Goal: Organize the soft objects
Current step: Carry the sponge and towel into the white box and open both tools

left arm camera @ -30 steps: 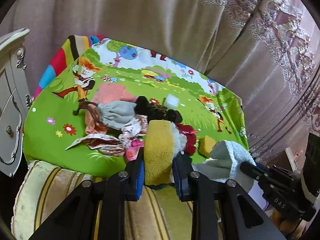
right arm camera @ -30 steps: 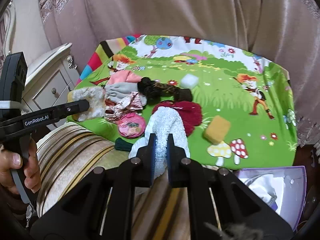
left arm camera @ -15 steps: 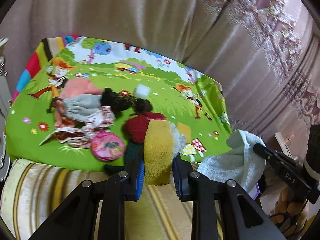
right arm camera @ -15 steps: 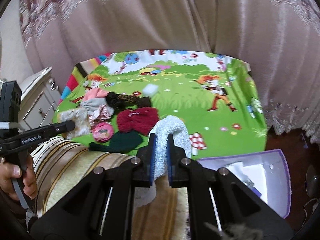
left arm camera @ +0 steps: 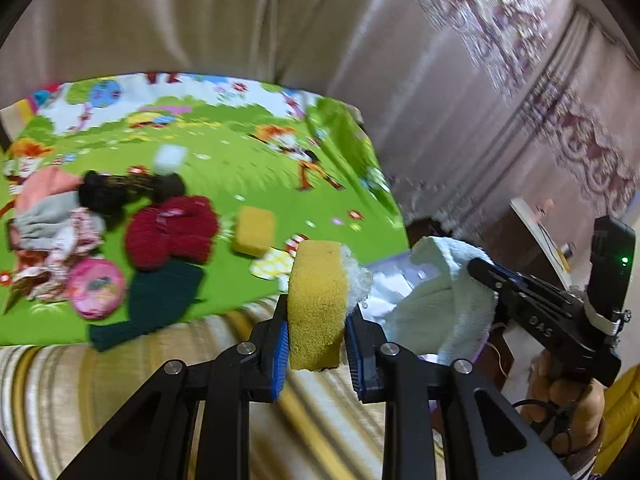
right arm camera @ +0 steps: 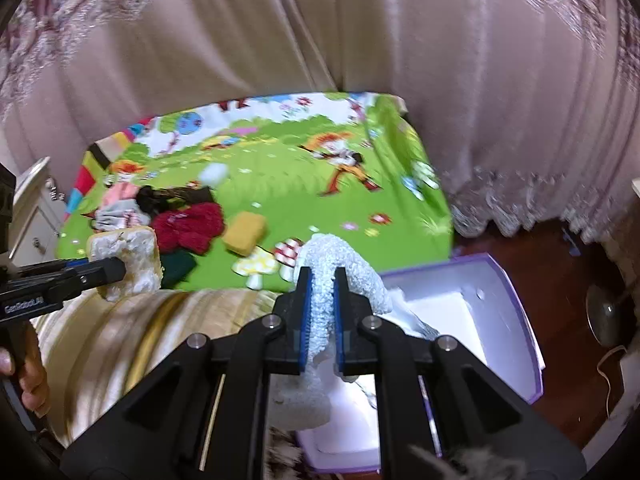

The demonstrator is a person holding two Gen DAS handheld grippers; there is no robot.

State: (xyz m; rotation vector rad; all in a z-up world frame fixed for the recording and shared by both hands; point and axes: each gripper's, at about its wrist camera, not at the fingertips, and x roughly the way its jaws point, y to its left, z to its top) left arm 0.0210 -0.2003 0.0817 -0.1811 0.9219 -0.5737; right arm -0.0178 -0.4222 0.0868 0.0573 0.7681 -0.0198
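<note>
Gripping sponge (left arm camera: 317, 304) and towel (right arm camera: 325, 304)

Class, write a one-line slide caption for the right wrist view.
Right gripper carries a white towel above the purple box; left gripper holds a sponge.

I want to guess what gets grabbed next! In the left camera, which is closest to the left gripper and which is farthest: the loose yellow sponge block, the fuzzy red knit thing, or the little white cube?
From the left gripper:
1. Loose yellow sponge block, just ahead, slightly left.
2. Fuzzy red knit thing, farther left.
3. Little white cube, far back on the mat.
</note>
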